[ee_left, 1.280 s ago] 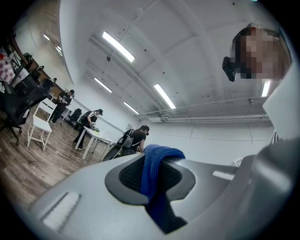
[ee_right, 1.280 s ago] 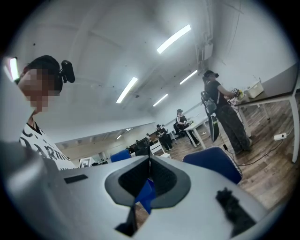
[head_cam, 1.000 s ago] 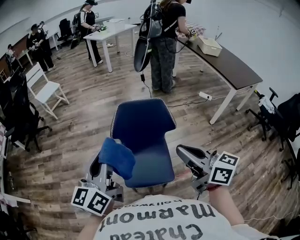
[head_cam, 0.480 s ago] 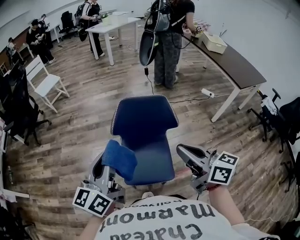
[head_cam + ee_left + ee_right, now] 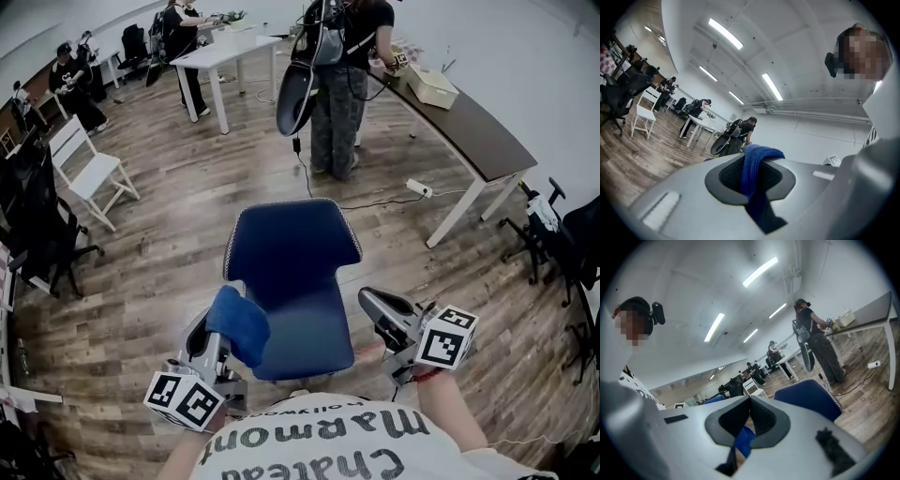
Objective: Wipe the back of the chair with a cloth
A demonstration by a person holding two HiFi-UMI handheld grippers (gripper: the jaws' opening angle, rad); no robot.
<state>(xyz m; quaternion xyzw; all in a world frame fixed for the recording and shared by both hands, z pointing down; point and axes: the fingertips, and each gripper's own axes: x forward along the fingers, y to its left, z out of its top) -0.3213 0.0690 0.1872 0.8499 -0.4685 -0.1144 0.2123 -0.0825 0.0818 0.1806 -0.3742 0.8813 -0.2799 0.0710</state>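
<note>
- Chair (image 5: 291, 244) first: it's the blue one, its seat turned toward me and the backrest on the far side, standing on the wood floor.
- Progress, as far as I can judge: basically nothing wiped yet. The cloth (image 5: 239, 323) isn't on the backrest at all. It hangs over the near left corner of the chair's seat, well short of the back.
- I can't tell whether the cloth brushes the seat edge or just floats above it.
- What looks done: the cloth is picked up and ready. What's left is the whole job: reach to the chair's back, press the cloth on and rub across it.
- Left gripper (image 5: 223, 323): clamped on the cloth. In the left gripper view the blue fabric (image 5: 757, 168) is pinched right between the jaws and flops over the tips, so the grip looks solid.
- Right gripper (image 5: 370, 302): pinched closed with nothing in it. It hovers off the chair's near right corner without touching the chair.
- In the right gripper view the jaw tips meet (image 5: 750, 401) and the chair (image 5: 811, 397) sits just past them. There's a bit of blue visible low in the gap, but that's something behind the jaws, not something held.
- My guess is the right one just idles, or maybe steadies the chair while the left does the wiping.
</note>
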